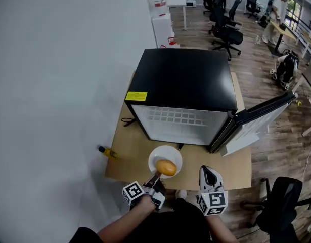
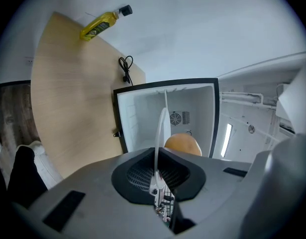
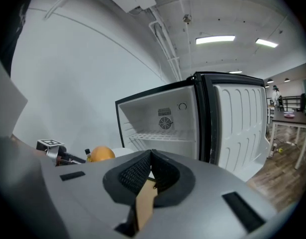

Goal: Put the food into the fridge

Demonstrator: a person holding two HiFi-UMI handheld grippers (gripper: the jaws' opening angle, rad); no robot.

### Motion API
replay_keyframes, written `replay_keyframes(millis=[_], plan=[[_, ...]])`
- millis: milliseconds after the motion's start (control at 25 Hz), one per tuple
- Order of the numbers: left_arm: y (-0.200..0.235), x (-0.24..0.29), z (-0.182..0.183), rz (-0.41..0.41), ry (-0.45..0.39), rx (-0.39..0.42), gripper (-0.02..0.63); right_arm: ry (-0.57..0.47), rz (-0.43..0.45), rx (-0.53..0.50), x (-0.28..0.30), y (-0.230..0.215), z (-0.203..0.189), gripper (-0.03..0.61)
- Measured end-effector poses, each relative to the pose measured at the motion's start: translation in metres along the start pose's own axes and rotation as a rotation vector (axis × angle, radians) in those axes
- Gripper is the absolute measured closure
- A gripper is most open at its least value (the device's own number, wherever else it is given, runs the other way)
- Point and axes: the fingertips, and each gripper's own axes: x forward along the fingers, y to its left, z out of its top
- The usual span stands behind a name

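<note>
The left gripper (image 1: 155, 180) is clenching the rim of the round white plate (image 1: 156, 157), probably to keep the round orange-yellow food (image 1: 167, 167) level in front of the open black mini fridge (image 1: 183, 80). The right gripper (image 1: 208, 173) is waiting beside it, closed and empty

Fridge (image 1: 183, 80) mouth wide open — door (image 1: 256, 120) swung right, wire shelf (image 1: 180, 118) across the cavity

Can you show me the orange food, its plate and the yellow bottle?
orange food (image 1: 167, 167), head view, middle of its top.
plate (image 1: 160, 152), head view, bare white rim behind the food.
yellow bottle (image 1: 110, 154), head view, its yellow body.
</note>
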Motion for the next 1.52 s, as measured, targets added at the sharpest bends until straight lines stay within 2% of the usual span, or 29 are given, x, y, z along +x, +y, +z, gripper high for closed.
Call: replay_keyframes(millis=[200, 400, 600, 800, 960, 1520], plan=[[0.006, 0.017, 0.004, 0.017, -0.009, 0.039, 0.591, 0.011, 0.028, 0.0, 0.017, -0.013, 0.002, 0.518], [0.014, 0.033, 0.009, -0.002, -0.017, -0.022, 0.591, 0.063, 0.064, -0.023, 0.036, -0.017, -0.013, 0.518], [0.025, 0.053, 0.02, -0.002, -0.022, -0.004, 0.591, 0.024, 0.134, 0.022, 0.054, -0.017, -0.018, 0.518], [0.036, 0.073, 0.029, -0.01, -0.036, -0.025, 0.591, 0.044, 0.183, -0.026, 0.072, -0.014, -0.028, 0.518], [0.047, 0.088, 0.039, -0.024, -0.03, -0.007, 0.591, 0.049, 0.229, -0.009, 0.085, -0.011, -0.039, 0.518], [0.094, 0.14, 0.063, -0.009, -0.062, -0.009, 0.591, 0.133, 0.184, -0.1, 0.144, -0.032, -0.07, 0.518]])
